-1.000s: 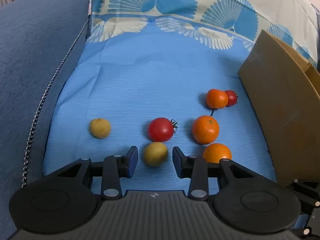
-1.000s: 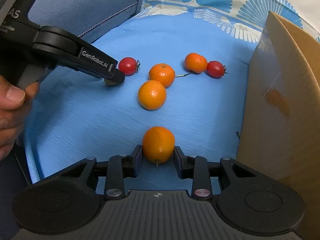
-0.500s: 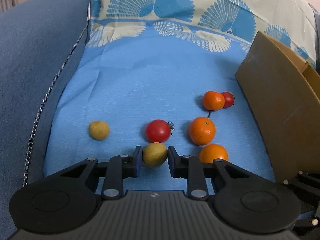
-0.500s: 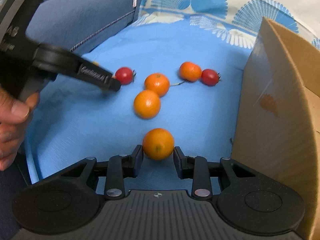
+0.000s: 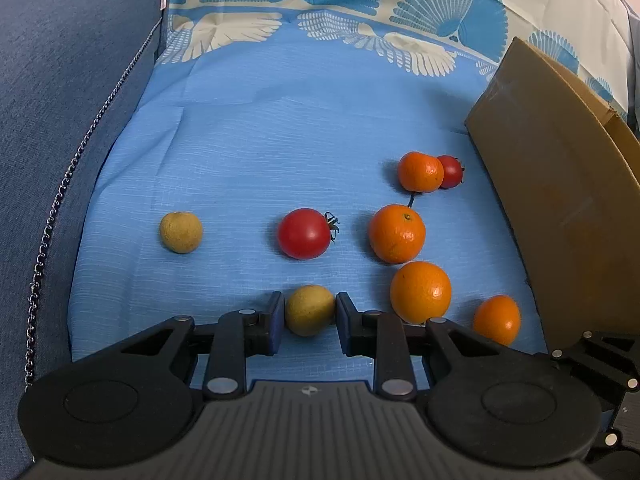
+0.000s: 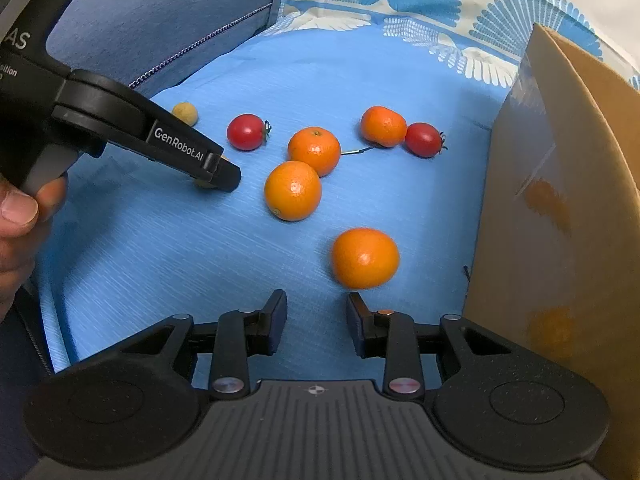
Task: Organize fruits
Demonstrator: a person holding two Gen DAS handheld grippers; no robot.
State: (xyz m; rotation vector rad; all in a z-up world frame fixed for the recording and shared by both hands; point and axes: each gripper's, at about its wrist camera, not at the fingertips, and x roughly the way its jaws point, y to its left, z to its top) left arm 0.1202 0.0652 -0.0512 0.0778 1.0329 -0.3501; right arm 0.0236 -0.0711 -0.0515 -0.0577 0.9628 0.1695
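My left gripper (image 5: 308, 308) is shut on a small yellow-brown fruit (image 5: 310, 310), both pads pressed against its sides on the blue cloth (image 5: 260, 140). From the right wrist view that left gripper (image 6: 222, 172) reaches in from the left and hides most of the fruit. My right gripper (image 6: 316, 308) stands with a gap and nothing between its fingers. An orange (image 6: 365, 258) lies just beyond its right fingertip. Two more oranges (image 6: 293, 190) (image 6: 314, 151) touch each other further out. A red tomato (image 5: 304, 234) and a second yellow-brown fruit (image 5: 181, 232) lie ahead of the left gripper.
A brown cardboard box (image 6: 560, 200) stands close on the right. A third orange (image 6: 383, 126) and a second tomato (image 6: 423, 140) lie together near it. A blue sofa arm (image 5: 60, 120) runs along the left. A person's hand (image 6: 20, 216) holds the left gripper.
The left jaws have closed onto the yellow-brown fruit. The orange that sat between the right jaws now lies ahead of them, off to the right.
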